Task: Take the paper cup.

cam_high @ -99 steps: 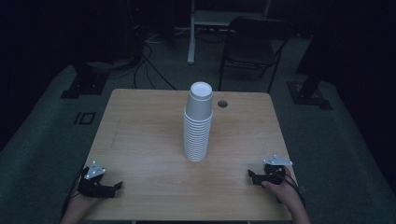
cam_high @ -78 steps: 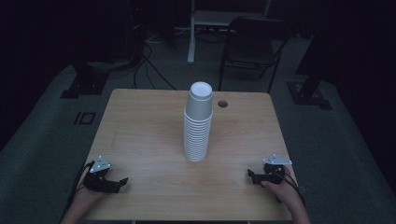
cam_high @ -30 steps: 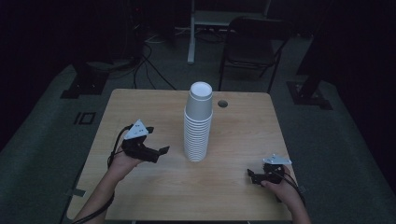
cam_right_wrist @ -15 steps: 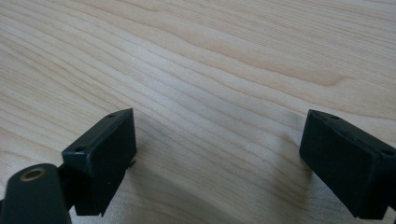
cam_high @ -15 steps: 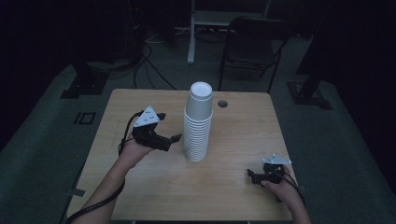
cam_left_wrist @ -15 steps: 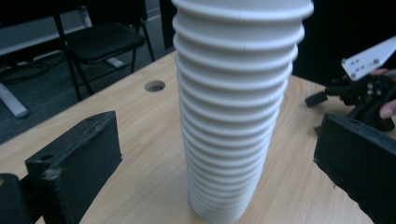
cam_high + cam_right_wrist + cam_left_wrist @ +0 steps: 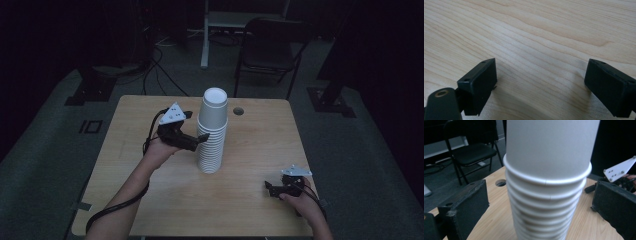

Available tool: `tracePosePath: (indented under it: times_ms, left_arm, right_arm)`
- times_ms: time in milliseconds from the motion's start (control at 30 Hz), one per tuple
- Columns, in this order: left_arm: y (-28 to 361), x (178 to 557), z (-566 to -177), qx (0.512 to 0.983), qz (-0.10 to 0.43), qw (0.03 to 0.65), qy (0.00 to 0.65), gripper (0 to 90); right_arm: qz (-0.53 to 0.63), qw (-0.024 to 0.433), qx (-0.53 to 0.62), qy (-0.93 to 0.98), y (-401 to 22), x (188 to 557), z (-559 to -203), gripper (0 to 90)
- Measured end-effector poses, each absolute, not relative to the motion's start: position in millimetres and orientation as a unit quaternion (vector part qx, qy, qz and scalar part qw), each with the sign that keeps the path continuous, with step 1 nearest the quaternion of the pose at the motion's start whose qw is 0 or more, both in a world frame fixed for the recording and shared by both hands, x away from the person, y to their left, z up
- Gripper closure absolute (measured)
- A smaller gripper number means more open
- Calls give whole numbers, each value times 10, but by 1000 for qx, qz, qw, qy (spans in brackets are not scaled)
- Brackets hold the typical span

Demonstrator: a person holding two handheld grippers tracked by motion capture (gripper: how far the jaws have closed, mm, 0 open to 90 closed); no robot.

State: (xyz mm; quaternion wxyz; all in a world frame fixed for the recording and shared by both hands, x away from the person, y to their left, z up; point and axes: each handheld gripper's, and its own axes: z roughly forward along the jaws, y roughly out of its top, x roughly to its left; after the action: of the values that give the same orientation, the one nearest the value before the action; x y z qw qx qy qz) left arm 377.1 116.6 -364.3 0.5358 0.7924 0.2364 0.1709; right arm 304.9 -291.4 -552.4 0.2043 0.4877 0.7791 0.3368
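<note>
While the right hand-held gripper (image 7: 274, 190) rests spread on the table (image 7: 250, 200), the left hand-held gripper (image 7: 200, 141) straddles the cup stack (image 7: 212, 132), spread

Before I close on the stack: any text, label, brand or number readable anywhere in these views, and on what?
No readable text.
Stack of white paper cups: plain, no print or logo on the sides that face the cameras.
Grey plate on the left gripper: holes, no lettering.
Grey plate on the right gripper: bare as well.
Wooden table: wood grain, no label.
</note>
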Motion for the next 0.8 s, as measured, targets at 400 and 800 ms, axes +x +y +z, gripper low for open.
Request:
tracePosePath:
  times_ms: [400, 800]
  left_arm:
    - [927, 3890, -3709, 795, 160, 537, 230, 10]
    - [875, 3936, -3760, 793, 158, 543, 229, 32]
  right_arm:
    - [337, 204, 487, 779, -2915, 3050, -5525, 104]
    - [337, 204, 488, 779, -2914, 3050, -5524, 105]
